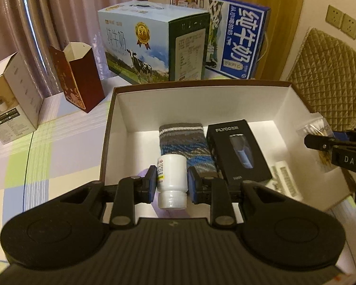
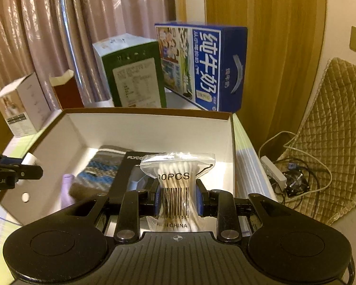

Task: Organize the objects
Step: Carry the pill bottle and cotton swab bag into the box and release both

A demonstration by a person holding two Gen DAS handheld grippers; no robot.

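White plastic is clamped between the blue pads of the left gripper (image 1: pixel 172 182): a small bottle (image 1: pixel 171 181) is held across its body, cap toward the camera, label toward the left pad. The gripper is tilted downward and is held over the near edge of an open box (image 1: pixel 121 111) with white inner walls and a brown rim. The bottle is seen above the box floor, not resting on it.

Inside the box, a striped knitted piece (image 1: pixel 189 142) is laid against the far wall, and a black carton (image 1: pixel 237 150) is set just beside it toward the right wall. A pale lilac thing (image 1: pixel 143 174) is partly hidden behind the left pad, and a blurred white strip (image 1: pixel 286 180) lies near the right near corner.

The right gripper (image 2: pixel 177 200) is likewise pitched downward over the near edge of the box, nearer its right wall. A clear bag of cotton swabs (image 2: pixel 176 185) is pinched at its middle between the pads, upright, with its zip edge on top and its barcode toward the camera. In the left wrist view, this gripper is seen at the right edge of the picture with the bag in it.

Beyond the far edge of the box, two milk cartons (image 1: pixel 154 45) are stood on the checked tablecloth (image 1: pixel 59 142), with a dark red box (image 1: pixel 79 78) and a white box (image 1: pixel 14 95) toward the far left corner.
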